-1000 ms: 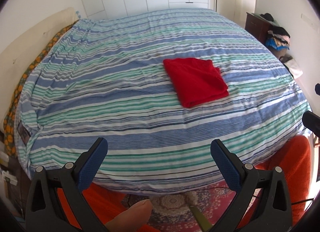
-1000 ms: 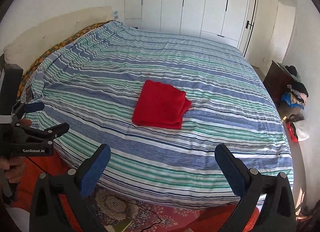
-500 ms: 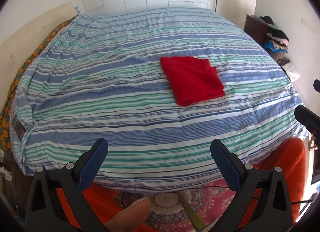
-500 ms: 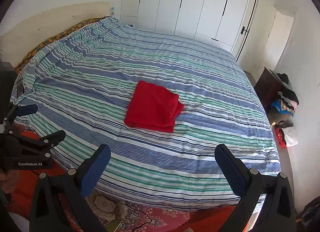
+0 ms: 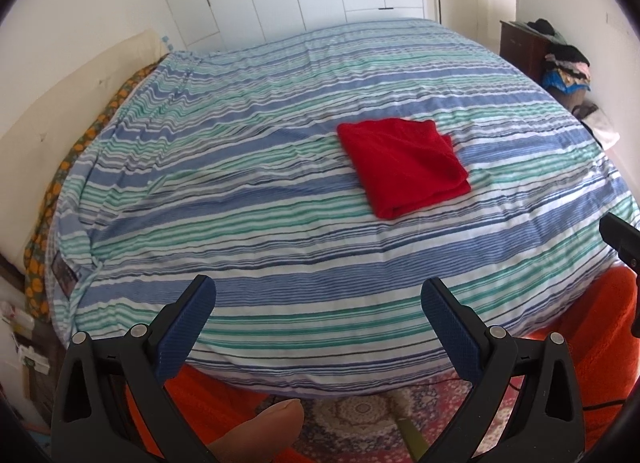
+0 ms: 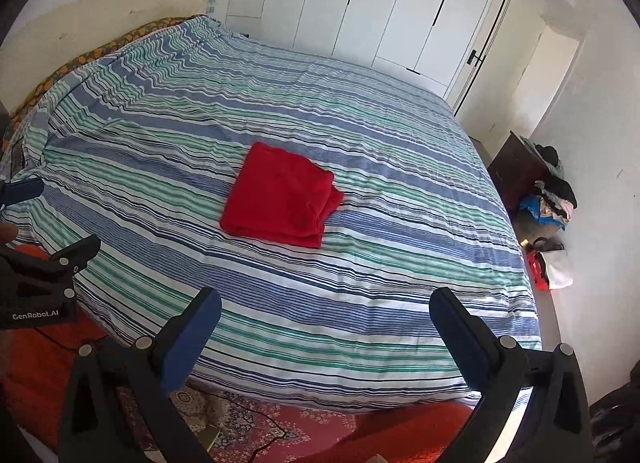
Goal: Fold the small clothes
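Left gripper (image 5: 318,305): I am holding it wide apart, carrying nothing, near the bed edge.
Right gripper (image 6: 326,313): likewise gaping and unloaded.
Red garment (image 5: 402,165): lying folded mid-way on the striped duvet (image 5: 240,191), well apart from both.
Advice: I am judging the fold finished; I am avoiding disturbing it.
Pose: both are pointing level over the bed.

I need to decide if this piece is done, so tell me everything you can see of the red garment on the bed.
The red garment is a plain, solid red piece of soft, slightly fuzzy-looking cloth, folded into a compact, roughly square packet. Layered edges show at one side, with one inner layer poking out a little at a corner. It lies flat near the middle of the striped bedspread, resting only on that. Neither the left claw nor the right claw touches it; both are open and held back over the bed's near edge.
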### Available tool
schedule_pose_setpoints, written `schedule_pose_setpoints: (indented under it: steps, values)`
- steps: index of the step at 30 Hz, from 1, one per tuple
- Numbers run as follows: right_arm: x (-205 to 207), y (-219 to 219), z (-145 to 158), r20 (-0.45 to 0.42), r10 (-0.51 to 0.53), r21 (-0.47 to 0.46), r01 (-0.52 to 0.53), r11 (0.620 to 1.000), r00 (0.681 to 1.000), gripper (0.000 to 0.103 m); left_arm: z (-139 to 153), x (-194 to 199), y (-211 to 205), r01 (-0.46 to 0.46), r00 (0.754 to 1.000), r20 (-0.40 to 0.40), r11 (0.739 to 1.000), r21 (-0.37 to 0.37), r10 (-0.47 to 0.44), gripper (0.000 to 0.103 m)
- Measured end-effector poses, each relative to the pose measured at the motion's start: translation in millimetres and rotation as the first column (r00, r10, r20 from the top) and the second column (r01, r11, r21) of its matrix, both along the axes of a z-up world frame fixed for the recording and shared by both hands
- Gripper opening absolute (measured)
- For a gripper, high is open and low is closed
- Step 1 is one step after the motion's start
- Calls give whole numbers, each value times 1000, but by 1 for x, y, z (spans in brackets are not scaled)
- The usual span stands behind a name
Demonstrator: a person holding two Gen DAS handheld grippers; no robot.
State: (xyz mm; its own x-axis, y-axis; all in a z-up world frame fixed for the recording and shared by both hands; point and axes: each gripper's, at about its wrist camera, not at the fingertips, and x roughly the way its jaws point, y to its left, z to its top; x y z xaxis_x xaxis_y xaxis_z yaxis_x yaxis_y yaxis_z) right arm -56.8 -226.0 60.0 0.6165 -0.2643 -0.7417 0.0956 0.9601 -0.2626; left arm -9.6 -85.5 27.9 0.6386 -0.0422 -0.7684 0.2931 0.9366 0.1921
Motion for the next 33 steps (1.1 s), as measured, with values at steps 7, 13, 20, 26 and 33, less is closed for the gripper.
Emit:
schedule_pose_setpoints:
  steps: [7,13,20,26,33]
  values:
    - [1,-1,0,-1,-7,3,7,1000,1000,103,4,1,1,-22,1000,5,1000,7,22,103]
    - [2,-1,-1,-5,-6,-7,6,1000,1000,103,2,1,-1,1,1000,-17,1000,-6,-1,102]
    - [3,-4,-3,-14,-16,-19,16,1000,1000,103,-4,3,-1,-5,998,-60,1000,-13,4,102]
    - [2,-5,-3,-16,-19,-22,19,1000,1000,103,-3,2,-2,-1,998,-61,1000,-7,0,102]
    - [-4,-10,6,27,1,107,-4,994,1000,103,3,-1,-4,12,999,-52,1000,-7,-12,102]
